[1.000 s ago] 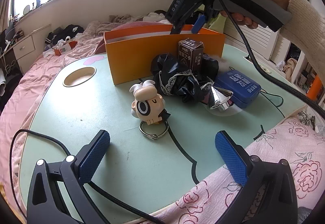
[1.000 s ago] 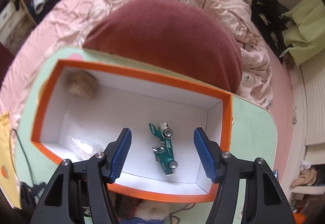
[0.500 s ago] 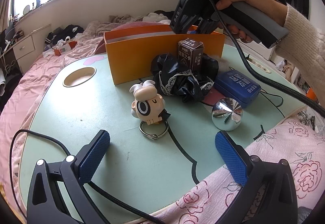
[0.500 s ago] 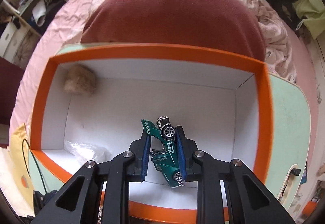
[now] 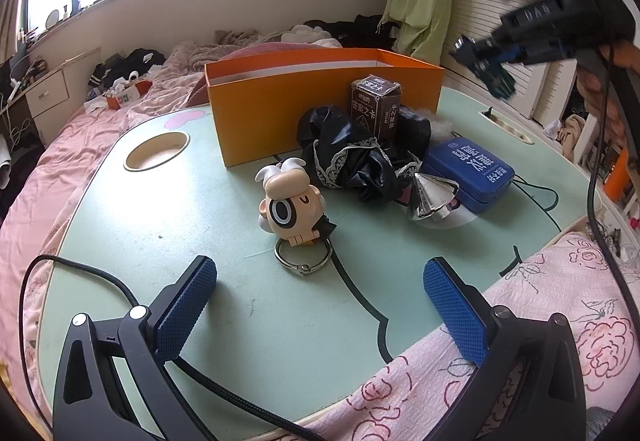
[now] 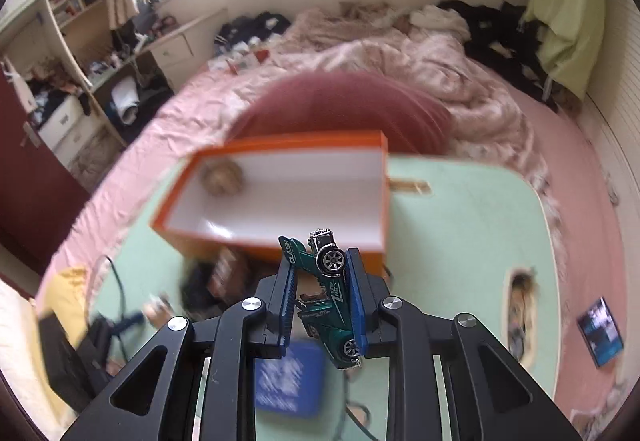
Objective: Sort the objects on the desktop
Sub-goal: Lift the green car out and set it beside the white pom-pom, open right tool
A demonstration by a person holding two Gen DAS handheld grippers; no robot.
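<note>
My right gripper (image 6: pixel 320 261) is shut on a green toy car (image 6: pixel 326 297) and holds it in the air, above and to the right of the orange box (image 6: pixel 280 197). It also shows blurred in the left wrist view (image 5: pixel 492 65), high at the right. A fuzzy brown ball (image 6: pixel 222 179) lies in the box. My left gripper (image 5: pixel 320 281) is open and empty, low over the green table (image 5: pixel 160 209), just in front of a cartoon figure keychain (image 5: pixel 290 207). Behind it lie a black lace cloth (image 5: pixel 352 161), a brown card box (image 5: pixel 376 105), a silver cone (image 5: pixel 432 195) and a blue tin (image 5: pixel 468 173).
The table has a round cup hole (image 5: pixel 156 151) at the left and a slot (image 5: pixel 506 125) at the right. A black cable (image 5: pixel 600 161) hangs from the right gripper. A pink bed (image 6: pixel 400 53) surrounds the table, with a dark red cushion (image 6: pixel 344 109) behind the box.
My right gripper closed on the green car inside the orange box, then lifted it out, up and to the right. The silver cone has rocked in place. The left gripper has not moved.
</note>
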